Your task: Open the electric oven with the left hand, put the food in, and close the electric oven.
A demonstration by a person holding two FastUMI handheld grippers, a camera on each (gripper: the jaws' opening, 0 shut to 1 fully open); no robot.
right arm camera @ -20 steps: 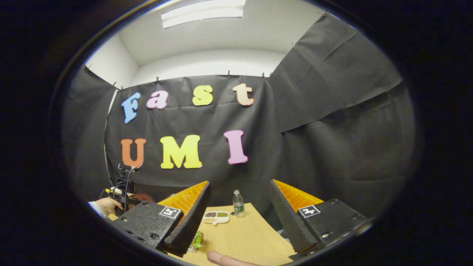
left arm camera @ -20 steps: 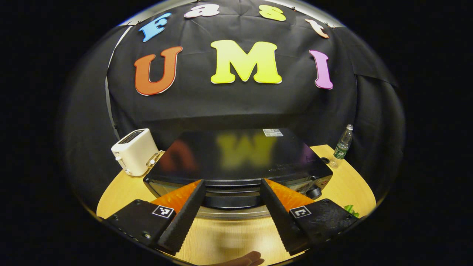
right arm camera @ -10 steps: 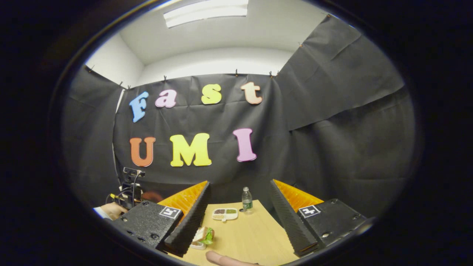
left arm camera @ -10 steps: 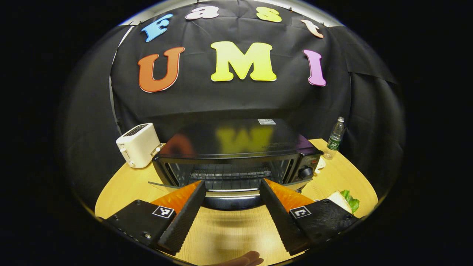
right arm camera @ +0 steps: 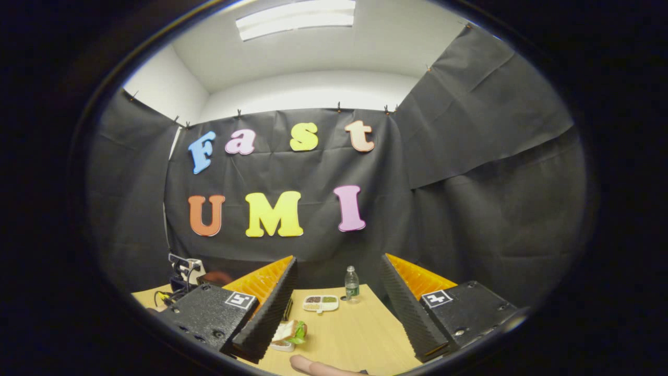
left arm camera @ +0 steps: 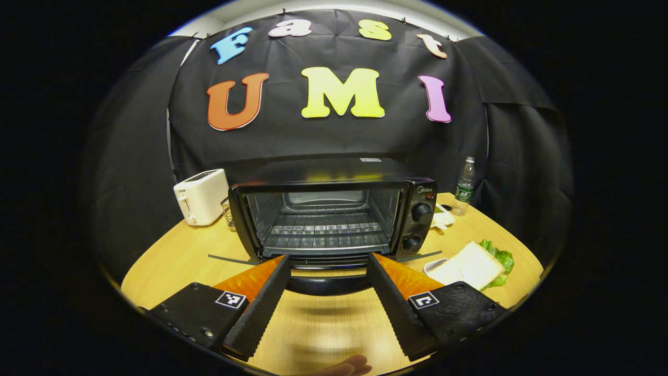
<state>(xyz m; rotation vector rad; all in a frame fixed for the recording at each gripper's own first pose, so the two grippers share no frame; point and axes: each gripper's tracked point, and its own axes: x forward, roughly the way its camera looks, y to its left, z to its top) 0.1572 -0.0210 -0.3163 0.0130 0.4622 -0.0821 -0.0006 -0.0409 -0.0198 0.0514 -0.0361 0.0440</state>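
At the centre of the left gripper view, the black electric oven stands on the wooden table with its door folded down toward the camera, exposing the wire rack inside. Two control knobs sit on its right panel. The left gripper occupies the lower centre of the frame, fingers spread wide apart on either side of the lowered door's edge and holding nothing. A sandwich with lettuce lies on a small plate at lower right, beside the oven. A white toaster stands at left, a water bottle at right

In the right gripper view, the right gripper is equally wide open and empty above the table. The sandwich lies at lower centre, just beside the left finger; a divided snack tray and the bottle lie farther back
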